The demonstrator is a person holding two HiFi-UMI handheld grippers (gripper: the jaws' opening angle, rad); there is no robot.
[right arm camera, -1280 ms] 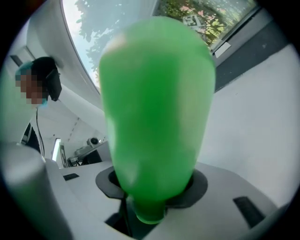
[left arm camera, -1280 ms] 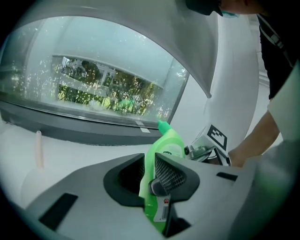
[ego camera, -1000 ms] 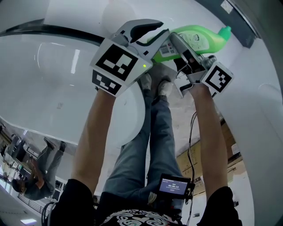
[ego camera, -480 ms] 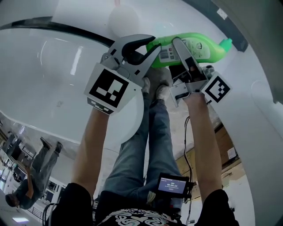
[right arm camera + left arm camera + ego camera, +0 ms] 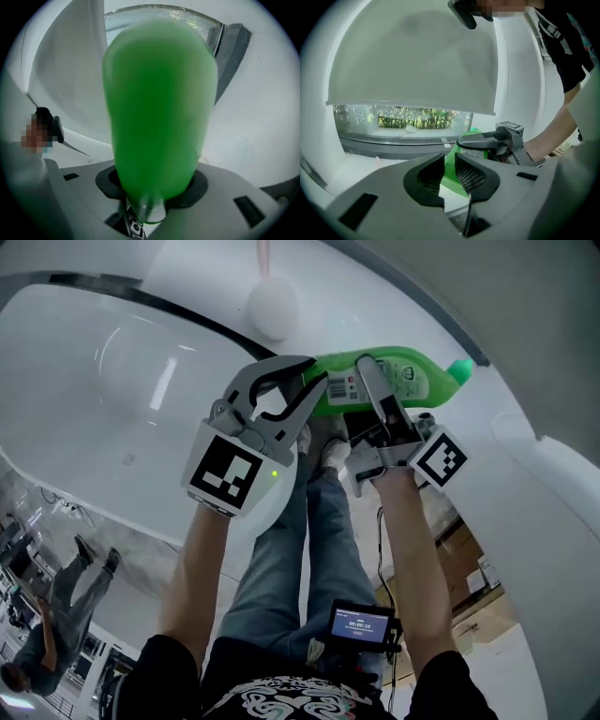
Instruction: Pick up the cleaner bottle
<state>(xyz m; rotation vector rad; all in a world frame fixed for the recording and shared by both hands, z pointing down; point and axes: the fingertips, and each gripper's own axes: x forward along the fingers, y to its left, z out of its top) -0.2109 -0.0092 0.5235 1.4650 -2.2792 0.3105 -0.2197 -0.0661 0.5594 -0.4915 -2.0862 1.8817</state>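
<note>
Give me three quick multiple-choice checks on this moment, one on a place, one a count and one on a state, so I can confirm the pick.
1. In the head view, the green plastic cleaner bottle has its green cap toward the picture's:
A. left
B. right
C. bottom

2. Black-and-white square-marker cubes showing in the head view:
A. none
B. one
C. two

3. The right tool is:
A. open and empty
B. closed on the bottle
C. out of view

Answers:
1 B: the cap sits at the bottle's right end.
2 C: one cube is on the left tool and one is on the right tool.
3 B: the right gripper view shows the bottle's body filling the gap between its jaws.
</note>
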